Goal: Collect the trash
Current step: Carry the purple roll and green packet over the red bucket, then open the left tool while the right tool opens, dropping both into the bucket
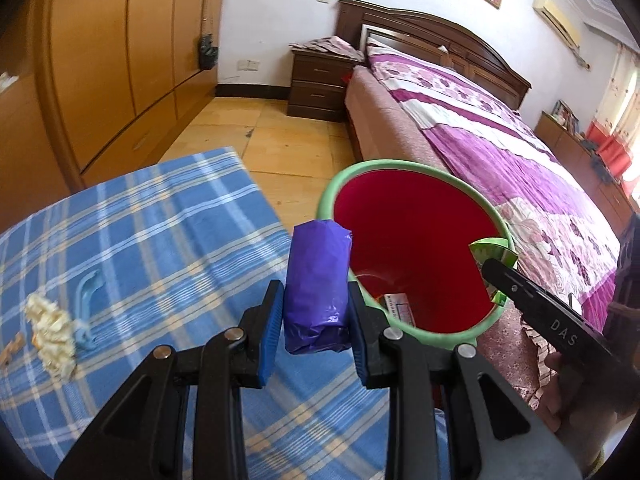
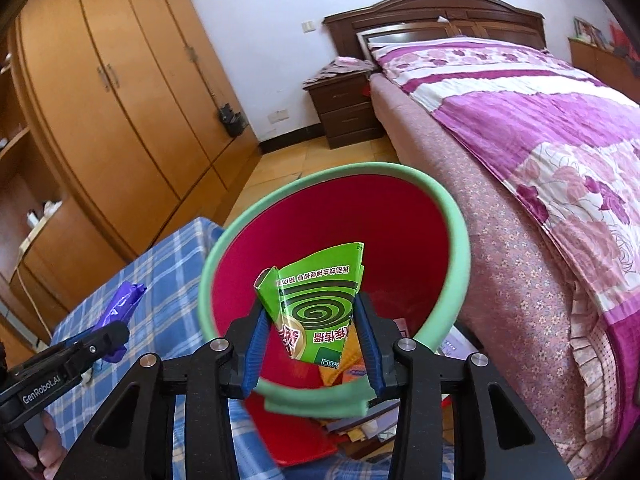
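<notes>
Location: Beside the bed (image 1: 500, 128), at the edge of a table with a blue checked cloth (image 1: 160, 240), stands a red bin with a green rim (image 2: 452, 216).
Left gripper (image 1: 316, 320): jaws narrowly set, pads pressing a purple wrapped bundle (image 1: 318, 284), held just short of the bin rim.
Right gripper (image 2: 312, 348): jaws partly apart around a crumpled green carton (image 2: 316, 304) above the bin mouth; whether the pads press it cannot be told.
Step in hand: judged to be dropping collected items into the bin.
Next move: likely needs the purple bundle carried over the rim before letting go.
Left view only: scraps (image 1: 52, 332) and a pale blue piece (image 1: 86, 304) on the cloth.
Right view only: printing on the carton, litter in the bin.
</notes>
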